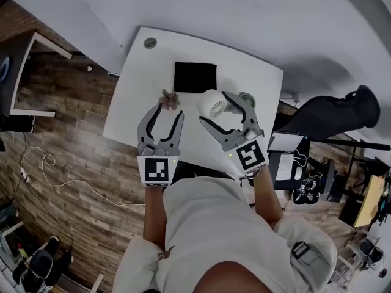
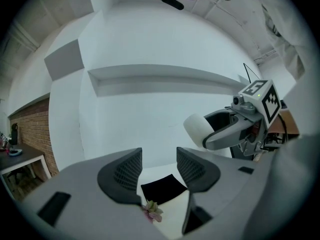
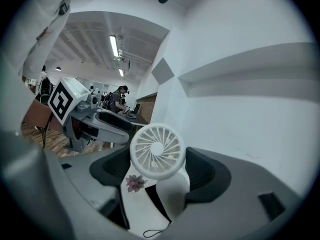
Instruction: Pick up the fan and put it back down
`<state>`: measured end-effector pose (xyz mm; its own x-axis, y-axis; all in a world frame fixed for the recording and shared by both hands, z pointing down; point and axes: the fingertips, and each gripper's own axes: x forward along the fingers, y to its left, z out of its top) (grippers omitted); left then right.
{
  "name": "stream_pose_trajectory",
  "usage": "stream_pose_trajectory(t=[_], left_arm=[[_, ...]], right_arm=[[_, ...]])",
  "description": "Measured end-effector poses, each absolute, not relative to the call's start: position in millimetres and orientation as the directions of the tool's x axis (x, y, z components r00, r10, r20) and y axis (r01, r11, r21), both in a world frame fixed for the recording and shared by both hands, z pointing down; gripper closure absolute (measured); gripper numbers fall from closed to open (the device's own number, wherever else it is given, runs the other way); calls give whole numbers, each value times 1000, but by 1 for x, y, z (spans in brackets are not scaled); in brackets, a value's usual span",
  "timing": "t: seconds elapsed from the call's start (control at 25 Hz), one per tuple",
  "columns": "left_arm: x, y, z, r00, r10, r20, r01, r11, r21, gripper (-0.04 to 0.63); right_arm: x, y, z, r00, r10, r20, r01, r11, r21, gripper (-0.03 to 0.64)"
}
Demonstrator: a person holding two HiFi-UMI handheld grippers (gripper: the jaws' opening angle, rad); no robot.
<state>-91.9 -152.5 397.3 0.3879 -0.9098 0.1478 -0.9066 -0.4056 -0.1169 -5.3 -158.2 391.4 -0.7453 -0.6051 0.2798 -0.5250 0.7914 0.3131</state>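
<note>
A small white fan (image 1: 212, 104) with a round grille hangs above the white table (image 1: 137, 78), and my right gripper (image 1: 214, 107) is shut on it. In the right gripper view the fan (image 3: 158, 150) faces the camera, its white body pressed between the two dark pads (image 3: 202, 173). My left gripper (image 1: 169, 111) hovers beside it on the left, open with nothing between its fingers. The left gripper view shows the open left gripper (image 2: 159, 167) and, off to the right, the fan (image 2: 198, 128) in the other gripper's jaws.
A black square pad (image 1: 195, 77) lies on the table behind the grippers. A small pinkish artificial plant (image 1: 168, 97) sits under the left jaws. A round grommet (image 1: 149, 43) marks the far left corner. A black chair (image 1: 333, 116) and cluttered floor are to the right.
</note>
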Motion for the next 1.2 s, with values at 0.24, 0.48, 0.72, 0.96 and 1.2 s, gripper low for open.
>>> stream_pose_trajectory(t=[0.24, 0.48, 0.72, 0.96, 1.2], left_arm=[[-90, -144, 370, 361, -928, 89, -923, -369, -110, 383], [-87, -133, 345, 347, -937, 33, -930, -348, -114, 383], [-85, -125, 326, 343, -939, 1, -932, -340, -125, 383], [-83, -123, 320, 343, -939, -1, -932, -340, -127, 380], [-80, -128, 330, 376, -926, 26, -905, -373, -205, 380]], right_arm=[[4, -152, 360, -759, -627, 174, -562, 766, 311, 268], [13, -146, 324, -738, -675, 8, -660, 724, 202, 268], [22, -140, 308, -721, -692, -35, -685, 705, 183, 268], [25, -139, 304, -719, -694, -41, -688, 701, 187, 268], [23, -143, 315, -724, -690, -9, -677, 708, 198, 268]])
